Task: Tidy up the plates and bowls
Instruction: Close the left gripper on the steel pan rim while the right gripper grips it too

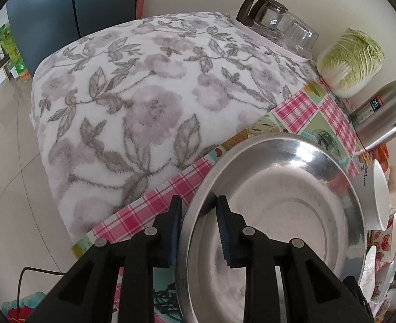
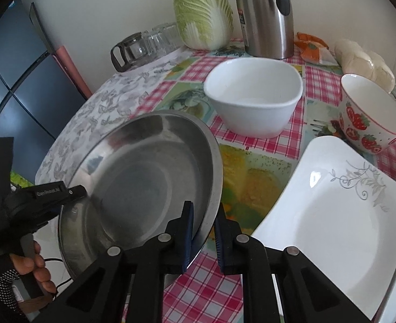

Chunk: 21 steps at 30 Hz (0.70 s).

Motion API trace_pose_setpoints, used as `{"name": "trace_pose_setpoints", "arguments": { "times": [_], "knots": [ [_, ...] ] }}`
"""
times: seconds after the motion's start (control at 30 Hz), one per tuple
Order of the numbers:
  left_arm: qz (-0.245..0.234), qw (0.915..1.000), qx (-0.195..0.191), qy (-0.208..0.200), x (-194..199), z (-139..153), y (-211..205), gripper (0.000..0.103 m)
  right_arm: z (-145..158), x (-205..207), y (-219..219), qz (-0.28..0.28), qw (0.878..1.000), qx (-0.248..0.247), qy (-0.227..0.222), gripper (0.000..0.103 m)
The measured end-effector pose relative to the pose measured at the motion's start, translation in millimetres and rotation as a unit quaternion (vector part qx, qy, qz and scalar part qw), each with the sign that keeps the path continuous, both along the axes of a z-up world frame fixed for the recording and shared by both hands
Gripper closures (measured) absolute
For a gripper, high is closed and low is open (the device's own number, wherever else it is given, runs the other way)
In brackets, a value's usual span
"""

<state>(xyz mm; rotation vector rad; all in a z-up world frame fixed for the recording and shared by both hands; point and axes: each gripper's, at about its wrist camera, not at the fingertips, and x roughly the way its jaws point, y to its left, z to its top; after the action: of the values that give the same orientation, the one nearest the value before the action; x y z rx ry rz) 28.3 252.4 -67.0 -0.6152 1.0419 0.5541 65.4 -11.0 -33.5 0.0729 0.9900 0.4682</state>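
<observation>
Your left gripper (image 1: 198, 223) and right gripper (image 2: 202, 231) straddle opposite rims of the steel plate (image 2: 144, 172), tilted above the tabletop (image 2: 254, 167), jaws not visibly clamped; it's stiff, light, slippery; pinch the rim squarely.

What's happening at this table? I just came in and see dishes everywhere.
A person with a gripper in each hand is handling a steel plate. The left gripper and right gripper each straddle its rim on opposite sides, and the plate is tilted above the checked tablecloth. Whether the pads are pressing the rim is hard to tell. Nearby sit a white bowl, a strawberry bowl and a square white plate, none stacked yet.
</observation>
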Motion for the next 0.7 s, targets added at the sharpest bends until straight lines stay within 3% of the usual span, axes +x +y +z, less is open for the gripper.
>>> {"name": "trace_pose_setpoints", "arguments": {
  "times": [0.33,0.7],
  "knots": [
    [0.0,0.9998,-0.011,-0.017,-4.5,8.4,-2.3,0.076,18.6,-11.7,-7.1,0.002,1.0,0.005,-0.021,0.087],
    [-0.018,0.9964,-0.009,-0.082,-8.8,40.0,-16.7,0.076,41.8,-23.1,-22.9,-0.002,0.999,0.008,-0.05,0.086]
  ]
}}
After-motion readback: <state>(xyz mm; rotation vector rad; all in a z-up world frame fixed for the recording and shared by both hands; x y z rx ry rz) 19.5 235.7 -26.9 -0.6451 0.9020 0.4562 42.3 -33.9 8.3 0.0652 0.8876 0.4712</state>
